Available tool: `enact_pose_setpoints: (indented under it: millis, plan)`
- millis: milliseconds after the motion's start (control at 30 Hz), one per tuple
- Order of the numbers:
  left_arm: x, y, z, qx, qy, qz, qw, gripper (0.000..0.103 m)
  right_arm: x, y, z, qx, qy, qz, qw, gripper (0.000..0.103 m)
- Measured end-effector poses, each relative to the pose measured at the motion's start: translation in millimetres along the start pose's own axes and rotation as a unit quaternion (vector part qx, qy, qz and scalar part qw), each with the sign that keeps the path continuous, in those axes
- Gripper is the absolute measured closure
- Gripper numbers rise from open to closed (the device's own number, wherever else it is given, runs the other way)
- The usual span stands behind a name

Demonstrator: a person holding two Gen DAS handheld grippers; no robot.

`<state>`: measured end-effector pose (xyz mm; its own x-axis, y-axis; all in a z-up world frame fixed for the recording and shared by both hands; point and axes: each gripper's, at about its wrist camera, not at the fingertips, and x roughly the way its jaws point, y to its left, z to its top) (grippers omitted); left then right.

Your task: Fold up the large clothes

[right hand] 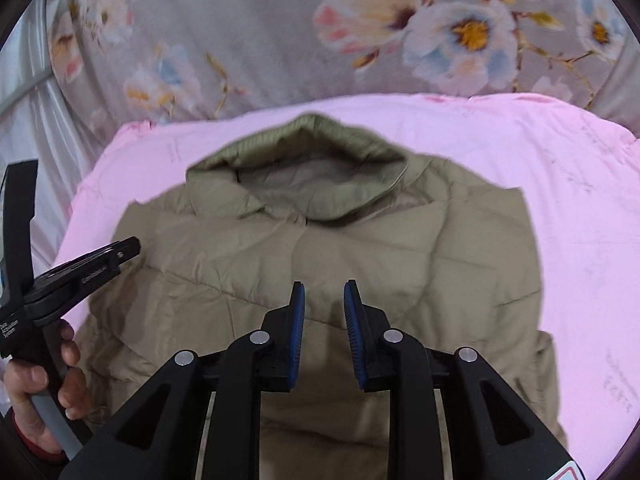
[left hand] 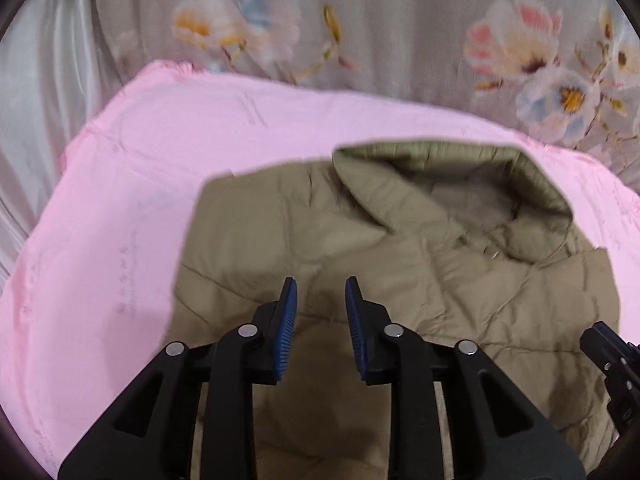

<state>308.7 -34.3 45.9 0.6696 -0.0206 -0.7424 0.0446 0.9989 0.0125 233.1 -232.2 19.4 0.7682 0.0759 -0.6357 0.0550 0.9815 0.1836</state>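
Home bedroom: pink quilt (left hand: 100, 240) under my tongs, floral bedsheet (right hand: 248, 32) ahead, pale curtain (left hand: 40, 80) ahead-left.

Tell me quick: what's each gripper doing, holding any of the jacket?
Left gripper: open, narrow gap, nothing between the fingers, above the khaki jacket.
Right gripper: open, narrow gap, empty, above the same jacket.

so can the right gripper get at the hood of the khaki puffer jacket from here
Probably yes. The right gripper hovers over the khaki puffer jacket with jaws apart and empty, and the hood lies straight ahead of it. Nothing sits between; the left gripper is off to the side.
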Motion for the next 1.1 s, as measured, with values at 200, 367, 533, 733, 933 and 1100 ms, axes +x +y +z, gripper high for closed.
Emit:
enact_pose_setpoints:
  millis: [200, 367, 533, 733, 933, 1100]
  plan:
    - [15, 0, -33, 0.020, -0.023, 0.008, 0.9995, 0.078, 24, 3, -33, -0.020, 0.004, -0.006, 1.000, 0.081]
    - [19, -9, -37, 0.036, -0.024, 0.027, 0.9987, 0.078, 22, 6, -40, -0.026, -0.006, -0.020, 0.999, 0.082]
    - [24, -20, -37, 0.062, -0.016, 0.057, 0.9963, 0.078, 25, 4, -38, -0.023, 0.000, -0.017, 1.000, 0.081]
    - [24, -22, -37, 0.068, -0.013, 0.064, 0.9956, 0.078, 26, 2, -37, -0.018, 0.005, -0.012, 1.000, 0.081]
    - [8, 0, -23, 0.018, 0.016, -0.014, 0.9996, 0.065, 10, -17, -23, 0.033, 0.012, 0.058, 0.998, 0.047]
    - [0, 13, 25, -0.057, 0.017, -0.103, 0.9929, 0.041, 8, -47, 16, 0.115, -0.013, 0.101, 0.988, 0.045]
